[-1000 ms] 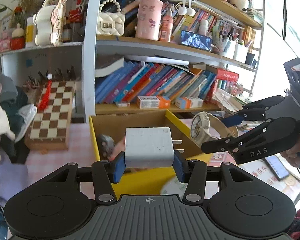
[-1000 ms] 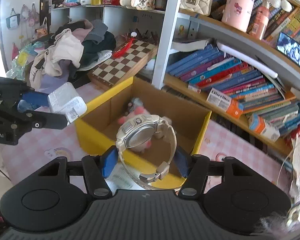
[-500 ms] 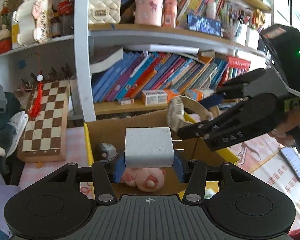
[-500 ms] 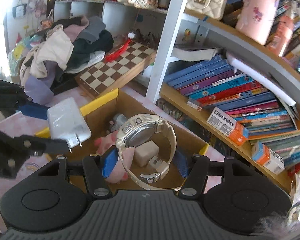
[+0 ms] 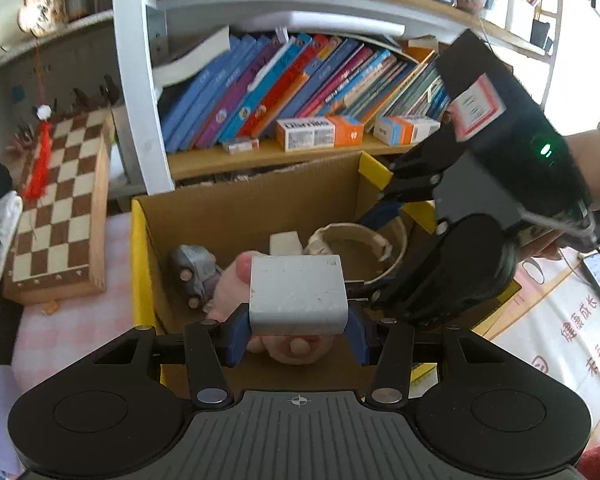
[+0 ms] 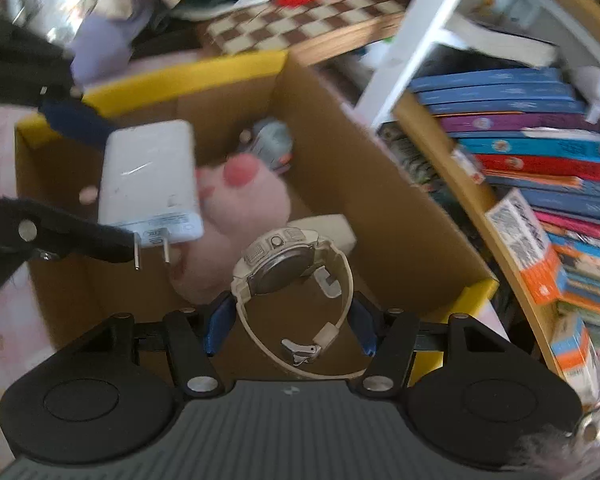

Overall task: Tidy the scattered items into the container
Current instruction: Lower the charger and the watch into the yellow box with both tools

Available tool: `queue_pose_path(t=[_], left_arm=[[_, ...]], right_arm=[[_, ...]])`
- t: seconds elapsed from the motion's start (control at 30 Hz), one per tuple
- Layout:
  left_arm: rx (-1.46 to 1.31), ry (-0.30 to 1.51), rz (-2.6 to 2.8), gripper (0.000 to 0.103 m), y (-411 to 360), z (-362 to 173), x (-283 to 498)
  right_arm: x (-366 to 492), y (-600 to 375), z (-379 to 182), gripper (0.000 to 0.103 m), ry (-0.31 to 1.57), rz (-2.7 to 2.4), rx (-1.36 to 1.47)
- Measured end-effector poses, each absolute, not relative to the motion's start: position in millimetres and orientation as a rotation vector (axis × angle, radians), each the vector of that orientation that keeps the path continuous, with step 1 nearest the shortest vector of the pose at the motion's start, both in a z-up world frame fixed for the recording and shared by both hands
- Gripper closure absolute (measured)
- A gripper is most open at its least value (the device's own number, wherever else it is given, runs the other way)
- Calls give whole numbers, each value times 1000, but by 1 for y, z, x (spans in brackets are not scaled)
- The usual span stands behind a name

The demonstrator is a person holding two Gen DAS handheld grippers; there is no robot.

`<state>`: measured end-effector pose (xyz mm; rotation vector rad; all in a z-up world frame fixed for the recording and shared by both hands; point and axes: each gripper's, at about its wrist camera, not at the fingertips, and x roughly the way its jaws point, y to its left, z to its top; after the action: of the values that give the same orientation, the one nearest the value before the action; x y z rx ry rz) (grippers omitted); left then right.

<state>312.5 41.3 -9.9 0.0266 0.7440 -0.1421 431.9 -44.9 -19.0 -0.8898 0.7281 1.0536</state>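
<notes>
We hold two items over the yellow-rimmed brown cardboard box [image 5: 236, 216]. Our left claw [image 5: 298, 330] is clenched on one white rectangular plug-in charger [image 5: 298, 294], its two metal prongs pointing right toward the other claw, its long axis across the pads. Our right claw [image 6: 290, 322] grasps one cream plastic wristwatch [image 6: 288, 268], face tilted up and away, strap loop standing between the blue pads. Inside the box lie three things: one pink plush toy [image 6: 236, 200], one small grey toy car [image 5: 192, 272] and one cream block [image 6: 331, 228].
</notes>
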Motion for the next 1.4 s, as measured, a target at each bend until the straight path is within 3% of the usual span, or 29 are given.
queue_pose_path(t=[0.33,1.4], left_arm=[[62,832,-182,55,28,-25,332],[-31,875,-200,54,37,-30,341]], right_arm=[[439,-26,-46,44,749,1135,-1129],[457,-11,-55,41,815,1150,-1157]])
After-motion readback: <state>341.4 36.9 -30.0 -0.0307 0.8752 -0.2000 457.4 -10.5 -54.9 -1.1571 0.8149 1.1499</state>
